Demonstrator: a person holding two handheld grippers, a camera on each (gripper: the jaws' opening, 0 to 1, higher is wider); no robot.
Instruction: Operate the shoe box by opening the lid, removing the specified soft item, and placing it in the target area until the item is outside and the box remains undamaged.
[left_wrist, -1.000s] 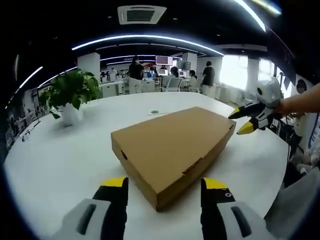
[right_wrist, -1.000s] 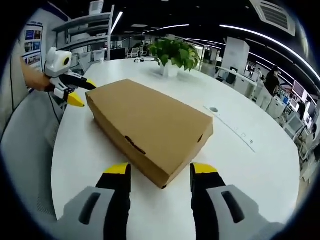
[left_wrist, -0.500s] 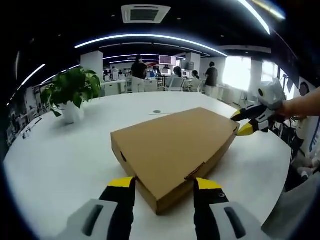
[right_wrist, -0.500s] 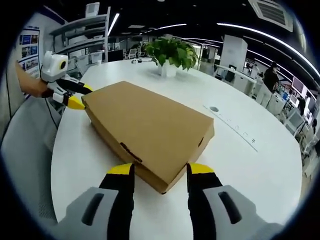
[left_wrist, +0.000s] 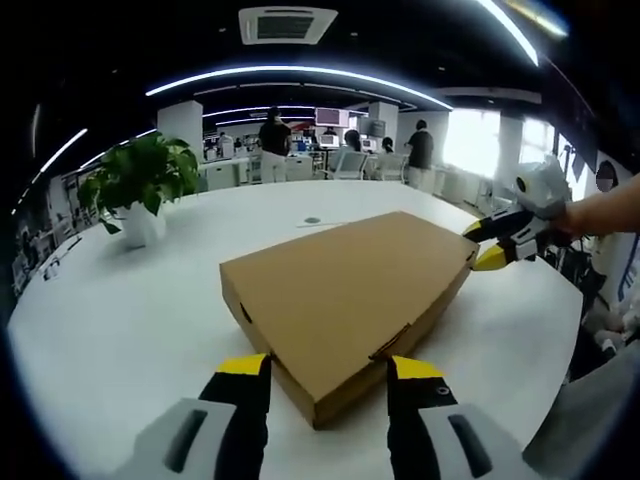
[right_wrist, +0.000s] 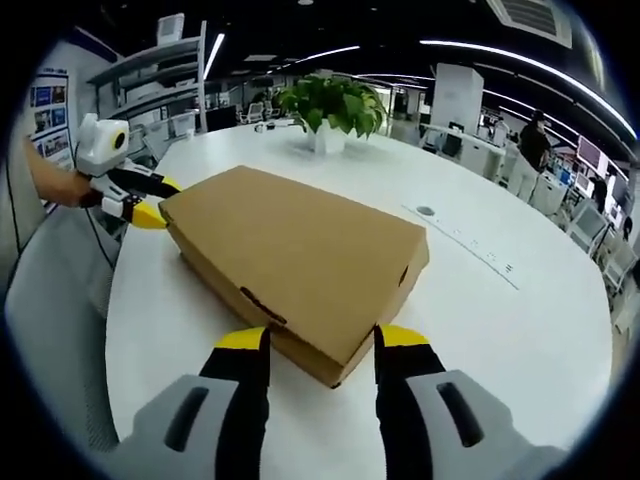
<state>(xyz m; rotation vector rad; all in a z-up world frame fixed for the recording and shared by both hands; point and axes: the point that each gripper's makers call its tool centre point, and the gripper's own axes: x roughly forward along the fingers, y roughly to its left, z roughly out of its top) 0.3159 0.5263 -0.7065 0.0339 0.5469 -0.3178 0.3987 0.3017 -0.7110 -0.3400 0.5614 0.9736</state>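
A closed brown cardboard shoe box (left_wrist: 345, 290) lies flat on the white round table (left_wrist: 120, 320). In the left gripper view my left gripper (left_wrist: 330, 372) is open, its yellow-tipped jaws standing on either side of the box's near corner. At the far right corner of the box is my right gripper (left_wrist: 492, 243), held by a hand, jaws parted at the box edge. In the right gripper view the box (right_wrist: 300, 250) has its near corner between the jaws of my open right gripper (right_wrist: 321, 342). The left gripper (right_wrist: 140, 200) sits at the box's far left corner.
A potted green plant (left_wrist: 140, 185) in a white pot stands further back on the table (right_wrist: 520, 340); it is also in the right gripper view (right_wrist: 330, 105). A small round port (right_wrist: 427, 211) lies beyond the box. People and desks fill the office behind.
Both grippers have come closer to the box corners and their jaw gaps have narrowed a little. The box has not moved and its lid stays shut.
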